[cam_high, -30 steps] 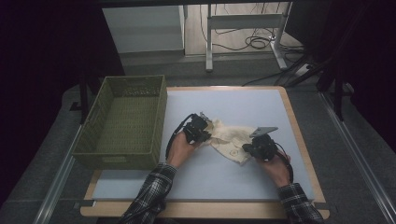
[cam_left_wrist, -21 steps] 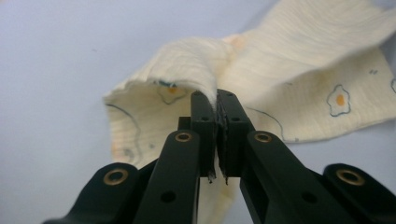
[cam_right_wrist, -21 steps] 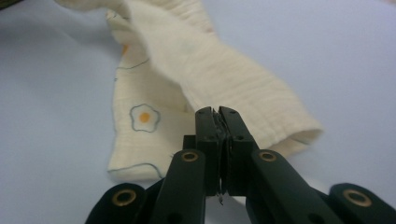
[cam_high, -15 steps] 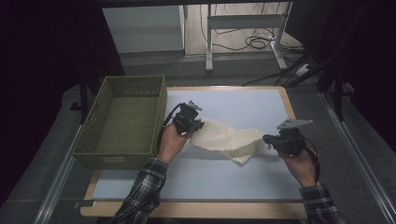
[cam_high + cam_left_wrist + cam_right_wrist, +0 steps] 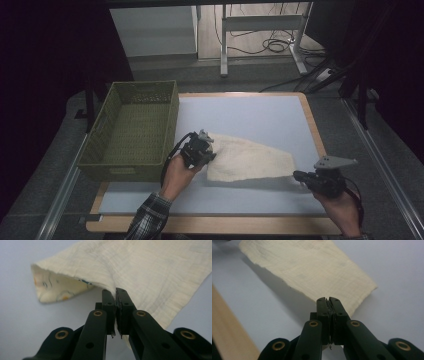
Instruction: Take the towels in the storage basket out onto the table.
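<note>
A cream cloth (image 5: 250, 159) hangs spread out between my two grippers, just above the pale blue table mat (image 5: 250, 112). My left gripper (image 5: 206, 150) is shut on the cloth's left edge; in the left gripper view the jaws pinch the fabric (image 5: 150, 272) at their tips (image 5: 115, 293), and a folded corner shows a printed underside (image 5: 53, 290). My right gripper (image 5: 299, 176) is shut on the cloth's right corner. In the right gripper view the cloth (image 5: 312, 267) stretches away from the closed jaw tips (image 5: 327, 300) and casts a shadow on the mat.
A green woven basket (image 5: 131, 131) stands at the table's left, right beside my left hand. The wooden table rim (image 5: 312, 125) frames the mat. Beyond the far edge stand a desk frame and floor cables (image 5: 272, 45).
The hands have drawn apart, pulling the bunched cloth out flat. The right gripper went right, then toward the near edge. The left gripper swung away and came back near the basket.
</note>
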Tool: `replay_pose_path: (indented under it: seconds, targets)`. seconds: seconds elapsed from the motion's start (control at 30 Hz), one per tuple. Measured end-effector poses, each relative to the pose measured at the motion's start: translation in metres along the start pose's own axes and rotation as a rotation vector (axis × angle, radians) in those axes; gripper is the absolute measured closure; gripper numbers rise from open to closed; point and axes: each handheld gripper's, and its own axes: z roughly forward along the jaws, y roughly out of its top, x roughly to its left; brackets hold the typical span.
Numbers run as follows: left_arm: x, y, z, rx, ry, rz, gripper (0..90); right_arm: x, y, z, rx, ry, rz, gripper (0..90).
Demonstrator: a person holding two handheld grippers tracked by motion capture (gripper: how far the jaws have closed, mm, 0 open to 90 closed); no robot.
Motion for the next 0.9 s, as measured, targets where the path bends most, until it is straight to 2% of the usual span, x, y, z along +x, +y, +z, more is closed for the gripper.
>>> replay_pose_path:
  seconds: [0.07, 0.13, 0.2, 0.27, 0.3, 0.37, 0.47, 0.57, 0.83, 0.9]
  targets:
    - [-0.002, -0.012, -0.004, 0.008, -0.002, -0.011, 86.7, 0.008, -0.009, -0.003, 0.003, 0.017, 0.001, 87.1]
    - [-0.003, -0.026, -0.005, 0.017, -0.023, -0.033, 86.7, 0.014, -0.015, -0.005, 0.004, 0.048, 0.006, 87.1]
    - [-0.004, -0.040, -0.001, 0.040, -0.036, -0.049, 85.3, 0.020, -0.022, -0.004, 0.020, 0.094, 0.023, 86.6]
    - [-0.003, -0.049, 0.004, 0.052, -0.023, -0.063, 71.8, 0.025, -0.027, -0.001, 0.040, 0.137, 0.035, 82.2]
    - [-0.002, -0.051, 0.005, 0.046, -0.016, -0.071, 68.7, 0.026, -0.026, 0.000, 0.044, 0.137, 0.032, 78.1]
    - [0.001, -0.050, 0.005, 0.009, -0.019, -0.082, 61.9, 0.025, -0.021, 0.001, 0.042, 0.112, 0.020, 75.9]
    - [0.005, -0.041, 0.009, -0.035, -0.012, -0.072, 53.6, 0.018, -0.009, 0.006, 0.033, 0.088, 0.015, 73.3]
    - [0.007, -0.028, 0.017, -0.070, 0.011, -0.068, 45.6, 0.008, 0.005, 0.022, 0.044, 0.051, -0.005, 71.3]
    - [0.018, 0.016, 0.036, -0.086, 0.074, 0.008, 45.9, -0.028, 0.038, 0.064, 0.048, 0.018, 0.014, 69.4]
    - [0.025, 0.029, 0.041, -0.099, 0.058, 0.018, 45.8, -0.037, 0.045, 0.073, 0.049, 0.022, 0.015, 68.1]
